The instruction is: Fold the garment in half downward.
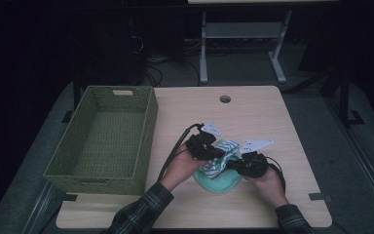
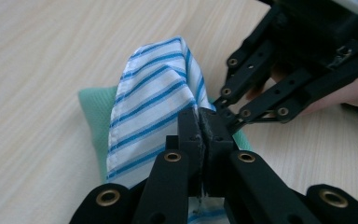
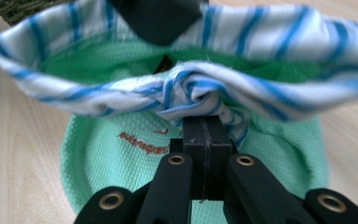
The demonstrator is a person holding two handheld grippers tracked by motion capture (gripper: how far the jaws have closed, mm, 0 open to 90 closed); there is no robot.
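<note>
Dark room around a pale wooden table [image 1: 263, 112], with a green woven basket [image 1: 104, 139] at its left; near the front edge a soft, light white-and-blue striped cloth [image 1: 222, 155] lies over a green mesh fabric piece [image 1: 220, 183], limp, best taken by its hem; left gripper [image 2: 204, 122] and right gripper [image 3: 204, 129] are each clamped tight on its edge

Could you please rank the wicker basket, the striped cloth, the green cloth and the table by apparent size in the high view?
1. table
2. wicker basket
3. and 4. green cloth and striped cloth: both are partly covered by the grippers, so I cannot rank them.
</note>
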